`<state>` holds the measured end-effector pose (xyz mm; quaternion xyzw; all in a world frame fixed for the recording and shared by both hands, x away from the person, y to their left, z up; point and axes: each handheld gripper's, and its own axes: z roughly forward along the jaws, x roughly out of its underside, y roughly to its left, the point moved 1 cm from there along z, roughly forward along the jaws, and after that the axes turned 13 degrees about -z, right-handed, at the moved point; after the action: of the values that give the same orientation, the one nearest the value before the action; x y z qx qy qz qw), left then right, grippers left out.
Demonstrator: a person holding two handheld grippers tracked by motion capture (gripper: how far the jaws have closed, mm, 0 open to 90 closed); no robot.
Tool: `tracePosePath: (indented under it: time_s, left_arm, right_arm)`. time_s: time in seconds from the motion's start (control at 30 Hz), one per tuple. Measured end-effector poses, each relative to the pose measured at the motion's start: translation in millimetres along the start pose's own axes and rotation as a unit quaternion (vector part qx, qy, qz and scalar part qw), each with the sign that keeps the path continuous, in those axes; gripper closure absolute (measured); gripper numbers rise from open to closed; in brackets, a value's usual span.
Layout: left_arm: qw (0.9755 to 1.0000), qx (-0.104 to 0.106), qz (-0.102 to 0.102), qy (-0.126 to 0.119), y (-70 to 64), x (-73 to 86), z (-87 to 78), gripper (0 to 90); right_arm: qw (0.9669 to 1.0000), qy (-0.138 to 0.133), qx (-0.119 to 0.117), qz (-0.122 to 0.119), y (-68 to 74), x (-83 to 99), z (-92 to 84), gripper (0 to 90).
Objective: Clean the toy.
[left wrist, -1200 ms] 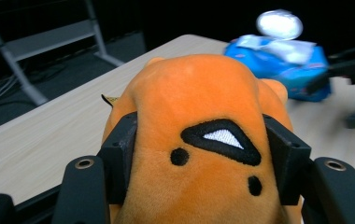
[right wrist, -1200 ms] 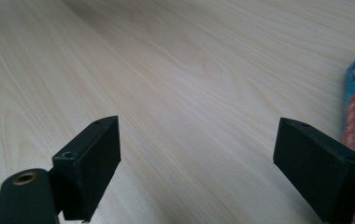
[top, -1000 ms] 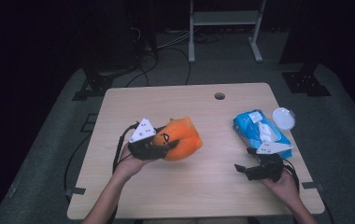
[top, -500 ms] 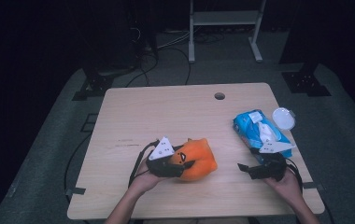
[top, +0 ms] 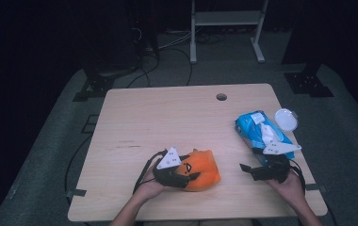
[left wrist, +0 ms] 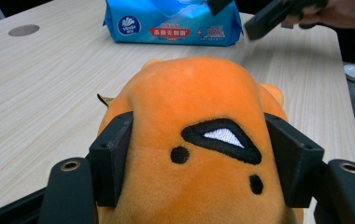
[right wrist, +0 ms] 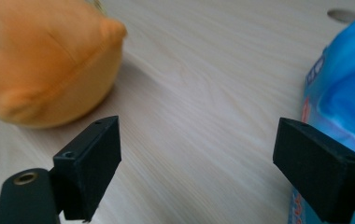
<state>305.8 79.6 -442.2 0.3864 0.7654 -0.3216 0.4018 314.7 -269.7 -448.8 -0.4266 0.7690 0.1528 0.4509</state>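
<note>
Table: big pale wood top, round cable hole at far edge, most of the far and left half bare, so lots of room to move that way. Near edge is close to both hands; little slack there.

Wipes pack: blue, lies flat near the right edge, w/ a white round lid just past it, hanging over or off the edge (can't tell which). In the left gripper view the pack sits beyond the toy, well apart.

Plush toy: orange, soft, resting on the table near the front, roughly centre. Prob. being set down here: bottom touches the wood in the right gripper view, and there's bare wood all round it.

Left gripper: fingers sit either side of the toy; they've just been opening, plush between them and filling the gap, sides touching the pads. Looks like a grip being let go, not a firm squeeze.

Right gripper: parked near the right front corner, just beside the near end of the pack, fingers spread wide w/ nothing between. Clear lane of wood between it and the toy.
</note>
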Motion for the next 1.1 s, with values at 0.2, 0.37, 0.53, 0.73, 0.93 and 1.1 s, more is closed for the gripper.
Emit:
tracePosePath:
  time_s: [0.2, 0.37, 0.53, 0.73, 0.93, 1.1]
  left_arm:
    - [0.9999, -0.001, 0.011, 0.009, -1.2, 0.7, 1.2, 29.1]
    - [0.9998, 0.001, 0.015, 0.013, 0.8, 1.7, 1.8, 28.0]
    - [0.9998, 0.004, 0.009, 0.014, 2.5, 2.5, 2.8, 26.1]
    - [0.9998, 0.002, 0.01, 0.016, 0.8, 3.1, 4.6, 24.2]
    - [0.9998, 0.006, 0.008, 0.014, 2.7, 4.2, 4.8, 23.6]
    - [0.9998, 0.009, 0.008, 0.014, 3.2, 4.9, 5.2, 23.0]
  right_arm:
    - [0.9993, -0.038, 0.004, -0.003, 2.0, -13.6, -12.3, 14.2]
    - [0.9985, -0.051, 0.017, 0.002, -7.8, -20.3, -21.9, 14.2]
    - [0.9978, -0.054, 0.038, 0.007, -26.5, -25.2, -28.4, 14.2]
    - [0.9968, -0.042, 0.068, 0.008, -50.8, -29.0, -33.1, 14.3]
    - [0.9957, -0.021, 0.088, 0.019, -76.3, -23.2, -32.5, 19.1]
    - [0.994, 0.002, 0.104, 0.034, -90.8, -16.1, -24.2, 25.3]
